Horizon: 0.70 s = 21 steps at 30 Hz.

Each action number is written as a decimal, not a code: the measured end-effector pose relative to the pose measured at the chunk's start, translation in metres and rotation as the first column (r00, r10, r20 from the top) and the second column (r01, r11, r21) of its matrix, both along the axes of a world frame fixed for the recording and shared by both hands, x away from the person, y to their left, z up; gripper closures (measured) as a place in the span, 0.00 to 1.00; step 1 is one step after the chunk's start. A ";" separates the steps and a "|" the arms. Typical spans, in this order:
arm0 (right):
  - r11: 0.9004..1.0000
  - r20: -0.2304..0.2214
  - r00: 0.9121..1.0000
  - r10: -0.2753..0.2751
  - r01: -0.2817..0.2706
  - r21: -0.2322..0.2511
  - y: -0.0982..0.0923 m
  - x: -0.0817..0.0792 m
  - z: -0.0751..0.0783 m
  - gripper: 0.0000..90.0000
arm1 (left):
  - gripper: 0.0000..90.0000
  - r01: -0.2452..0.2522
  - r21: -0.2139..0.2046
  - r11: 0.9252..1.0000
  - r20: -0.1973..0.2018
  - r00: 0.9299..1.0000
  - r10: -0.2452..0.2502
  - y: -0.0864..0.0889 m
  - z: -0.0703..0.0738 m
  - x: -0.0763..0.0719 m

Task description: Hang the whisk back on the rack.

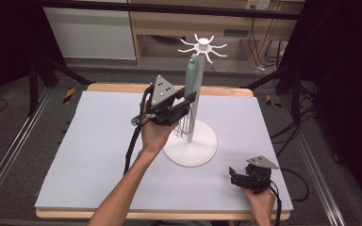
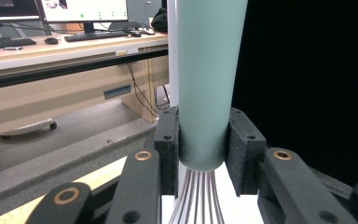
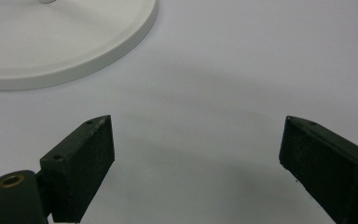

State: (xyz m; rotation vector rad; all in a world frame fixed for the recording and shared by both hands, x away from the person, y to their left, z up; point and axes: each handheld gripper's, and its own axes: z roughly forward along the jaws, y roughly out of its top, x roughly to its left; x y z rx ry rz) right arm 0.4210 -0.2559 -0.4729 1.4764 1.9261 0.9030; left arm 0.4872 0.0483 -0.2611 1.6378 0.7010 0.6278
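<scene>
In the left gripper view, the left gripper (image 2: 204, 149) clamps the whisk (image 2: 205, 84) at the lower end of its pale green handle. The high view places the whisk upright at frame centre, against the white hook stand (image 1: 192, 149). The right gripper (image 1: 238, 179), lower right, rests wide open near the mat's (image 1: 75, 155) front edge, well apart.
</scene>
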 end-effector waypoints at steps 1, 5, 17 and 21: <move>1.000 0.000 1.000 0.000 0.000 0.000 0.000 0.000 0.000 0.12 | 0.75 0.001 -0.002 1.000 0.001 1.000 -0.001 0.000 0.000 0.000; 1.000 0.003 1.000 0.002 -0.002 -0.003 0.000 0.000 0.000 0.12 | 0.70 -0.001 -0.001 1.000 -0.002 1.000 0.001 0.000 0.000 -0.001; 1.000 0.002 1.000 -0.003 0.003 0.000 -0.001 0.000 0.000 0.12 | 0.57 0.018 0.007 1.000 -0.019 1.000 -0.018 0.014 -0.011 -0.008; 1.000 0.003 1.000 -0.006 0.006 0.001 -0.001 0.000 0.000 0.12 | 0.53 0.016 0.009 1.000 -0.030 0.999 -0.016 0.023 -0.019 -0.012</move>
